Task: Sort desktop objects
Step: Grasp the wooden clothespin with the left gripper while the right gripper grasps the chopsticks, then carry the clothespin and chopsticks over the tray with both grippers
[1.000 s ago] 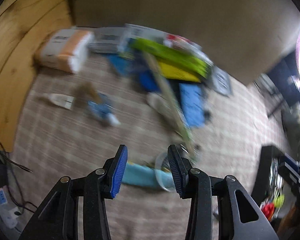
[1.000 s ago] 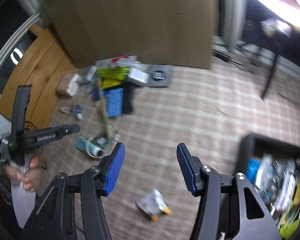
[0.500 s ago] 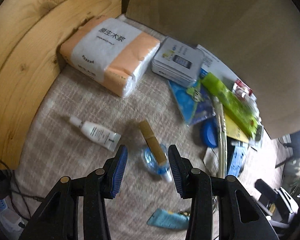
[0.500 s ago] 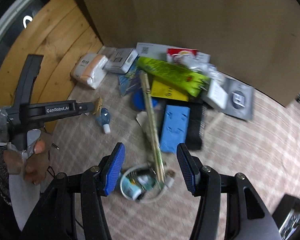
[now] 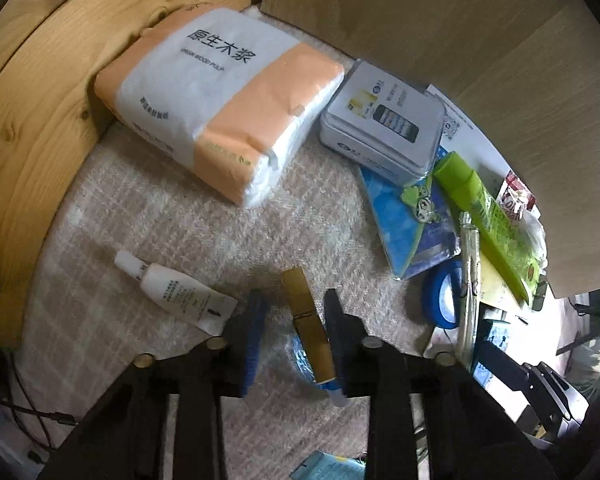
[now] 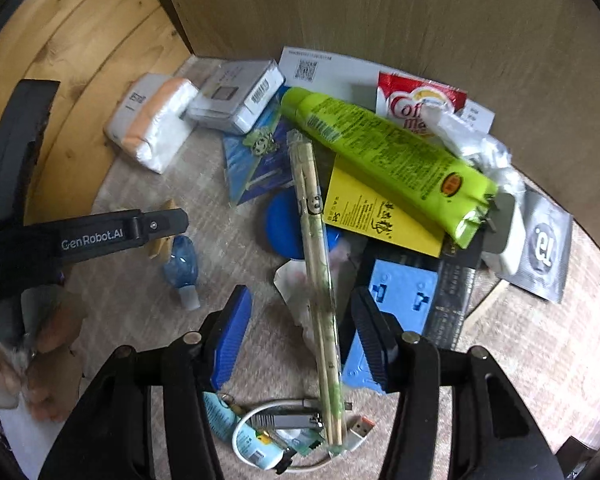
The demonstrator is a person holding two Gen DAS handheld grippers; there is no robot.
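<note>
The left gripper (image 5: 292, 332), jaws just closing, straddles a wooden clothespin (image 5: 306, 322) lying on a small blue bottle (image 6: 181, 266), while the right gripper (image 6: 300, 332), also narrowing, brackets wrapped chopsticks (image 6: 316, 264) without touching

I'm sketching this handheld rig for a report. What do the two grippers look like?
Both are alike: the left gripper and right gripper have matte black angular linkage arms with round brass-coloured pivot pins, ending in flat, ribbed blue pads. Seen from the right wrist, the left gripper's black side bar carries white lettering "GenRobot.AI". No cables show on either.
</note>
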